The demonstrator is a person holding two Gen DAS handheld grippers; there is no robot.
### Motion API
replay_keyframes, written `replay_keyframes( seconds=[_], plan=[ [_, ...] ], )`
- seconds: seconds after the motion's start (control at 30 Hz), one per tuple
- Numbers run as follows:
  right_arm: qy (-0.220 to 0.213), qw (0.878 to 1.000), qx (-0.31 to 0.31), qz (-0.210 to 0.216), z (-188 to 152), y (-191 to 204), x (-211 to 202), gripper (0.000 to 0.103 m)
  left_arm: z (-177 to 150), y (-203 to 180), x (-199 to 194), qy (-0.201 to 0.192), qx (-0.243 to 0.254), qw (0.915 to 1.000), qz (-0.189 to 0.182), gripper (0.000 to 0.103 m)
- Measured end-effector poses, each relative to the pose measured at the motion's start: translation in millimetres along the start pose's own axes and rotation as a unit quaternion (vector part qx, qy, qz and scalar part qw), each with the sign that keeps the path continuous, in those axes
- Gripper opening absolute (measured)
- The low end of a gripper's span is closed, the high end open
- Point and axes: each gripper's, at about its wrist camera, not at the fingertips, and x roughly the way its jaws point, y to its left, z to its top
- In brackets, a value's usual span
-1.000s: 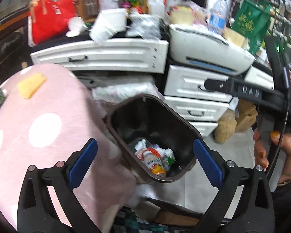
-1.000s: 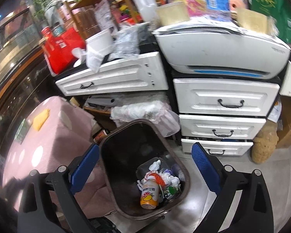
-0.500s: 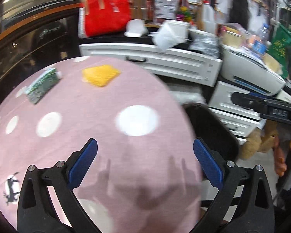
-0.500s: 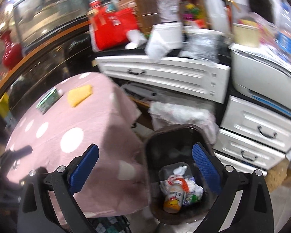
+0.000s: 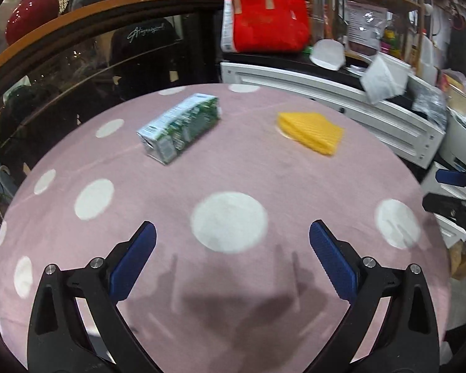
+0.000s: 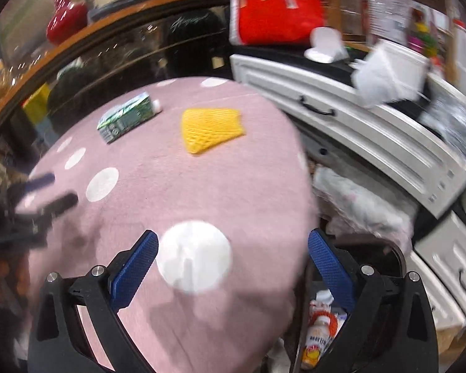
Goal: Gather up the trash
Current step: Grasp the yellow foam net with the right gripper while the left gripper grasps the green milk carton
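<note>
A green and white drink carton (image 5: 178,127) (image 6: 125,120) lies on its side at the far part of the pink dotted table (image 5: 233,186) (image 6: 177,192). A yellow foam net (image 5: 310,132) (image 6: 212,129) lies to its right. My left gripper (image 5: 233,250) hovers open over the table's near side, nothing between its fingers. My right gripper (image 6: 233,251) is open too, above the table's right edge. Below it the dark trash bin (image 6: 397,258) holds a bottle (image 6: 318,335) and wrappers. The left gripper's blurred fingers (image 6: 40,192) show at the left of the right wrist view.
White drawer units (image 5: 326,93) (image 6: 357,124) stand behind and right of the table, piled with a red bag (image 5: 267,18), containers and clutter. A dark glass counter with a wooden rim (image 5: 77,46) runs along the back left. A plastic bag (image 6: 357,199) lies under the drawers.
Both grippers swung left from above the bin to above the table. The carton and yellow net now lie ahead and nearer. Both stayed open and empty.
</note>
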Motion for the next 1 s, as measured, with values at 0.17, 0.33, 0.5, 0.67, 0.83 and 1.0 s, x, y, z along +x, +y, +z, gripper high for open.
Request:
replay_keyframes(
  seconds=[0.17, 0.33, 0.5, 0.67, 0.83, 1.0],
  plan=[
    [0.015, 0.998, -0.060, -0.003, 26.1, 23.1, 34.7, 0.096, 33.0, 33.7, 30.7, -0.004, 0.035, 0.9993, 0.015, 0.097],
    [0.014, 0.996, -0.085, 0.005, 60.3, 33.9, 62.3, 0.095, 73.5, 52.6, 70.8, 0.007, 0.065, 0.9978, 0.016, 0.097],
    [0.028, 0.997, -0.074, 0.018, 88.8, 34.3, 92.8, 0.090, 96.8, 71.4, 110.2, 0.023, 0.062, 0.9972, 0.036, 0.097],
    [0.042, 0.996, -0.083, 0.010, 97.4, 38.9, 114.4, 0.071, 107.1, 68.7, 133.9, 0.044, 0.065, 0.9968, 0.012, 0.097],
    [0.028, 0.993, -0.109, -0.018, 94.7, 42.8, 115.6, 0.043, 106.8, 65.1, 144.9, 0.057, 0.060, 0.9964, 0.014, 0.076],
    [0.017, 0.996, -0.086, -0.009, 94.7, 32.7, 106.2, 0.024, 107.0, 64.0, 138.6, 0.047, 0.055, 0.9968, 0.033, 0.057]
  ],
)
